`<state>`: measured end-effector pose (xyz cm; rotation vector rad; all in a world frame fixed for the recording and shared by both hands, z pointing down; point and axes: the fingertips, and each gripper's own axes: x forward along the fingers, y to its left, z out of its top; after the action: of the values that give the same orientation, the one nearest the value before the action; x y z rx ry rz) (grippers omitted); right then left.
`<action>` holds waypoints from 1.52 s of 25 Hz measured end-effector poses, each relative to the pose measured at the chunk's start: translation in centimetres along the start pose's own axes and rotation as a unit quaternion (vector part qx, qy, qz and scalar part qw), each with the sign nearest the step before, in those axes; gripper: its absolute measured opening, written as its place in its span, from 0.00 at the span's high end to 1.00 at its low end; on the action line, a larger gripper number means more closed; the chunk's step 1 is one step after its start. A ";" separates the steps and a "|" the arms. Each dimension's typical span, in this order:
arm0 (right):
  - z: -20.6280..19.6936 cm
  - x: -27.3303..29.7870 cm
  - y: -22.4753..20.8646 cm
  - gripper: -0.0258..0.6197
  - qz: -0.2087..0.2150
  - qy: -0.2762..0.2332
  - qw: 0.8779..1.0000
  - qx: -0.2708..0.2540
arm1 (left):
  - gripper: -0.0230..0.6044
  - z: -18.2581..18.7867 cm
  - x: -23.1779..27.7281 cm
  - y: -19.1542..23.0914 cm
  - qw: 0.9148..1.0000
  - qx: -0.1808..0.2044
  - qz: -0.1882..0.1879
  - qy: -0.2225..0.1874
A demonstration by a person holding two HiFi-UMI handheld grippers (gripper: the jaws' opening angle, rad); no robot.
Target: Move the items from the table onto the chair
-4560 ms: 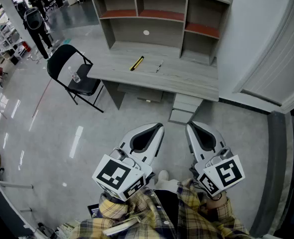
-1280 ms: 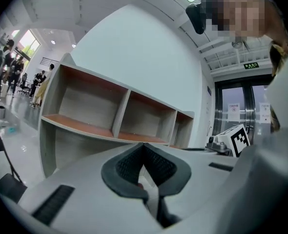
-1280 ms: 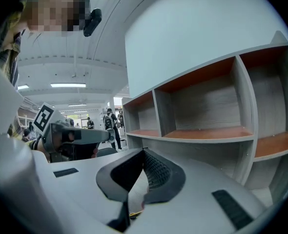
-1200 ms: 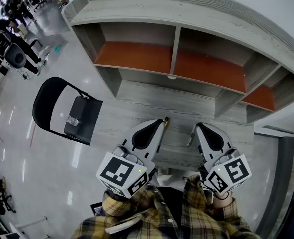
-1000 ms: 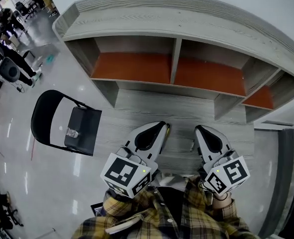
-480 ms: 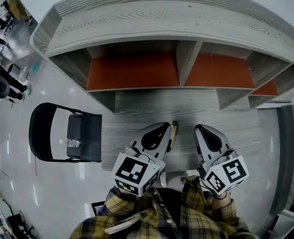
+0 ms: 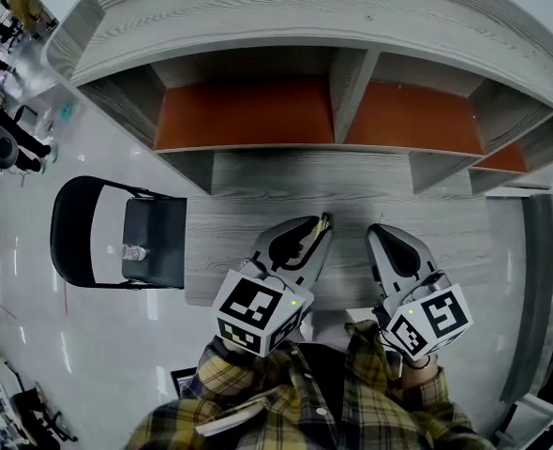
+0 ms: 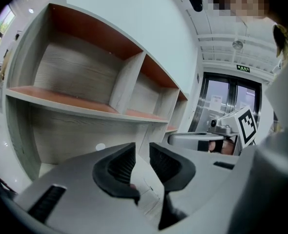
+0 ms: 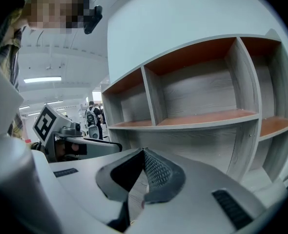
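Reaching for the first pick-up over the grey wood-grain desk (image 7: 248, 223). Left gripper (image 8: 142, 162) jaws narrowly apart, just been opening, with only bare desk between them. Slim yellow-and-black pen (image 7: 325, 221) lying just beside that tip. Right gripper (image 9: 143, 152) jaws pressed together, empty. Black folding chair (image 7: 70, 242) well off to the left, holding a small clear bottle (image 7: 133, 251). Next, probably: straddle the pen, close squarely, carry to the seat.

The shelf unit (image 7: 305, 26) walls off the rear of the tabletop (image 7: 239, 232), leaving open room above its front strip. The chair (image 7: 164, 237) stands just beside the left edge, its seat free but for what looks like a small bottle (image 7: 133, 251).
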<state>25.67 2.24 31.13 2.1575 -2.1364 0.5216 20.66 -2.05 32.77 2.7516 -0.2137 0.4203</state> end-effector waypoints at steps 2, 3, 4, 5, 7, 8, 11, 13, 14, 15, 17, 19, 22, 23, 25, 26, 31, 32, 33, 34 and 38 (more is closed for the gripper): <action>-0.2 -0.4 -0.3 0.93 0.001 0.001 1.000 0.002 | 0.78 -0.8 0.5 0.1 1.000 -0.008 0.003 0.010; -0.4 -0.6 -0.5 0.93 0.000 0.001 1.000 0.004 | 0.76 -1.2 0.7 0.3 1.000 -0.011 0.008 0.016; -0.6 -0.9 -0.7 0.93 0.000 0.001 1.000 0.006 | 0.74 -1.9 1.0 0.5 1.000 -0.014 0.013 0.023; -0.8 -1.1 -0.9 0.93 -0.001 0.001 1.000 0.010 | 0.73 -2.7 1.4 0.7 0.999 -0.017 0.019 0.033; -1.3 -1.5 -1.3 0.93 -0.002 0.001 1.000 0.017 | 0.71 -4.9 2.2 1.4 0.997 -0.025 0.030 0.059; -1.6 -1.6 -1.5 0.93 -0.003 0.000 1.000 0.021 | 0.70 -6.1 2.6 1.8 0.996 -0.028 0.038 0.073; -2.4 -1.8 -2.1 0.93 -0.005 -0.001 0.999 0.034 | 0.70 -10.0 4.1 3.0 0.991 -0.034 0.057 0.116; -3.0 -2.0 -2.4 0.93 -0.008 0.002 0.999 0.044 | 0.70 -12.4 5.1 3.7 0.986 -0.039 0.064 0.146; -3.4 -2.1 -2.6 0.93 -0.009 0.004 0.999 0.048 | 0.70 -13.7 5.7 4.0 0.984 -0.042 0.066 0.160; -3.7 -2.2 -2.8 0.93 -0.009 0.007 0.999 0.051 | 0.69 -14.9 6.3 4.2 0.981 -0.046 0.067 0.173; -4.3 -2.2 -3.1 0.93 -0.008 0.012 0.998 0.054 | 0.67 -17.3 7.5 4.8 0.976 -0.052 0.071 0.199; -4.9 -2.3 -3.3 0.93 -0.008 0.018 0.998 0.057 | 0.63 -19.9 8.4 5.2 0.969 -0.057 0.077 0.226; -5.8 -2.8 -3.6 0.93 -0.010 0.030 0.998 0.062 | 0.62 -23.5 9.2 5.5 0.958 -0.063 0.085 0.265; -6.1 -2.9 -3.8 0.93 -0.011 0.034 0.997 0.063 | 0.62 -24.6 9.5 5.6 0.955 -0.062 0.089 0.275; -6.6 -3.2 -4.1 0.93 -0.011 0.041 0.997 0.065 | 0.62 -26.4 10.1 5.8 0.950 -0.057 0.097 0.292; -6.9 -3.3 -4.3 0.93 -0.012 0.043 0.997 0.066 | 0.62 -27.1 10.2 5.9 0.947 -0.054 0.101 0.299; -7.7 -4.1 -5.1 0.93 -0.018 0.052 0.996 0.074 | 0.62 -30.1 10.2 5.8 0.935 -0.057 0.117 0.331; -7.8 -4.2 -5.2 0.93 -0.018 0.053 0.996 0.076 | 0.62 -30.5 10.1 5.7 0.933 -0.058 0.118 0.335; -7.9 -4.3 -5.3 0.93 -0.018 0.054 0.995 0.077 | 0.62 -30.8 10.1 5.7 0.931 -0.060 0.120 0.338; -7.9 -4.3 -5.4 0.93 -0.018 0.055 0.995 0.077 | 0.62 -31.0 10.0 5.7 0.930 -0.059 0.124 0.340; -8.0 -4.5 -5.5 0.93 -0.016 0.055 0.996 0.075 | 0.66 -31.1 9.8 6.3 0.929 -0.030 0.156 0.333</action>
<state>29.61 9.00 38.50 2.1755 -2.0638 0.8027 20.56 2.34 65.71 2.3452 -0.4715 1.3642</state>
